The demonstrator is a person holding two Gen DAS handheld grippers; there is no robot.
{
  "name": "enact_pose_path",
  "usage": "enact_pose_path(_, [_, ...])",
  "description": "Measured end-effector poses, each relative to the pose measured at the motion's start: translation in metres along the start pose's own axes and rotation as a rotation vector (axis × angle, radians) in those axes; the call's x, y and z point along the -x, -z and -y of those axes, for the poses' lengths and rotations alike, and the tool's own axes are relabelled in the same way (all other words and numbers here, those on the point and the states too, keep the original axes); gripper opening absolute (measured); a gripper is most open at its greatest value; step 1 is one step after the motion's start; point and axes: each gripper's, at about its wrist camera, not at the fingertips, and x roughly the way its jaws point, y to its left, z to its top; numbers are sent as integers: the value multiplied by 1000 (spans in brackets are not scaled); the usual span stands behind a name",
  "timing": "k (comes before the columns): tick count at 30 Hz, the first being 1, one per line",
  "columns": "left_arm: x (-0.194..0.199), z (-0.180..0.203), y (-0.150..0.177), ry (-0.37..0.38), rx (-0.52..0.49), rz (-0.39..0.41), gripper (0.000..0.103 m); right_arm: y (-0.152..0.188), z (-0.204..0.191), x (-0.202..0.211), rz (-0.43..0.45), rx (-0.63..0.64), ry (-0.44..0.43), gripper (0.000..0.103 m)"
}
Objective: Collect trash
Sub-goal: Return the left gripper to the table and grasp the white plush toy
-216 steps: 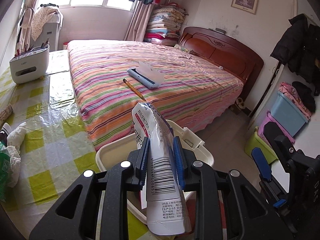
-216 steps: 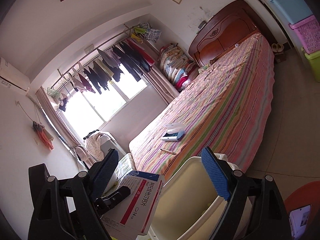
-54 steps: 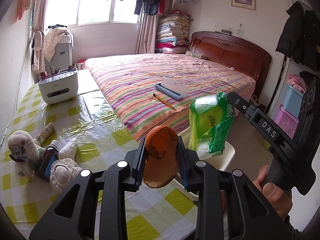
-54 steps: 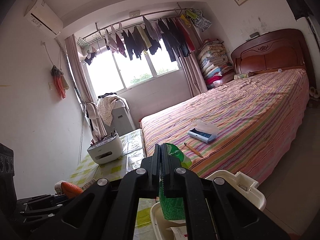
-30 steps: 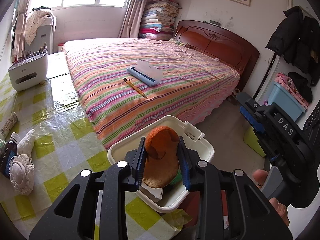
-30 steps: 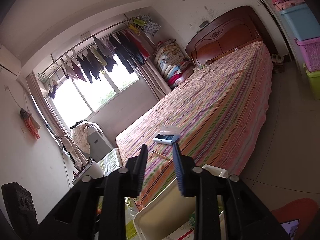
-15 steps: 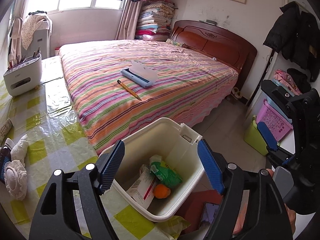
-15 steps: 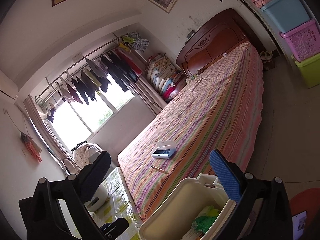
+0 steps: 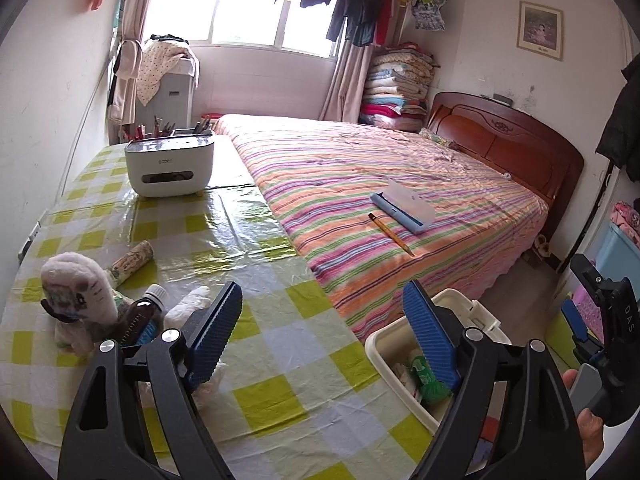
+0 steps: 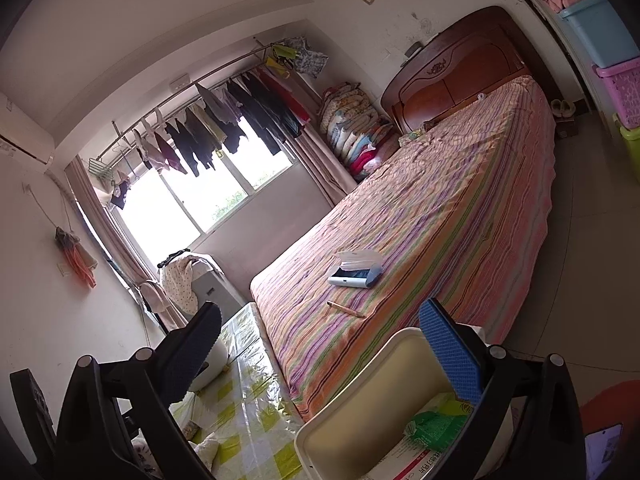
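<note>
The left claw [image 9: 320, 332] is wide open and holds nothing. The right claw [image 10: 320, 352] is wide open too, with nothing in it. The white bin [image 9: 384, 348] sits off the tabletop [image 9: 280, 360] edge, at 4 o'clock in the left view. Inside it lie a green bag [image 10: 436, 426] and a white box with a red stripe [image 10: 412, 466]. A brown bottle [image 9: 138, 318] lies on the tabletop at 9 o'clock, beside a plush toy [image 9: 76, 292].

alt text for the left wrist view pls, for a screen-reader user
The open, empty left gripper hovers over a green-checked table, with a white bin holding a green bag at the table's edge. A brown bottle and plush toy lie left; a striped bed stands behind.
</note>
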Motion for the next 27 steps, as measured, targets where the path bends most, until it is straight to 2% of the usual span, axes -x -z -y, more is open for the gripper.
enact_pose_path(7, [22,-95,-6,-203,128,64,88,33,-55,-10,-79,149,-124,97])
enact_pose_path(10, [23,-131,-6,-268,187,53,88,51,-79,-14,-122,228,-169,97])
enact_pose_path(12, [23,-148,-3,-283,176,69,88,63,-93,-17,-138,283,-195,97])
enact_pose_path(14, [15,-161,0,-334,178,31,88,73,-104,-23,-183,322,-231,97])
enact_pose_path(16, [8,-173,4,-315,177,9,88,85,-116,-28,-230,358,-268,97])
enact_pose_path(18, [-1,-184,8,-353,178,-17,88,100,-130,-31,-271,421,-298,97])
enact_pose_path(21, [-14,-198,12,-360,170,-47,88,124,-148,-35,-335,495,-341,97])
enact_pose_path(27, [-34,-210,10,-344,163,-72,88,161,-163,-43,-428,527,-395,97])
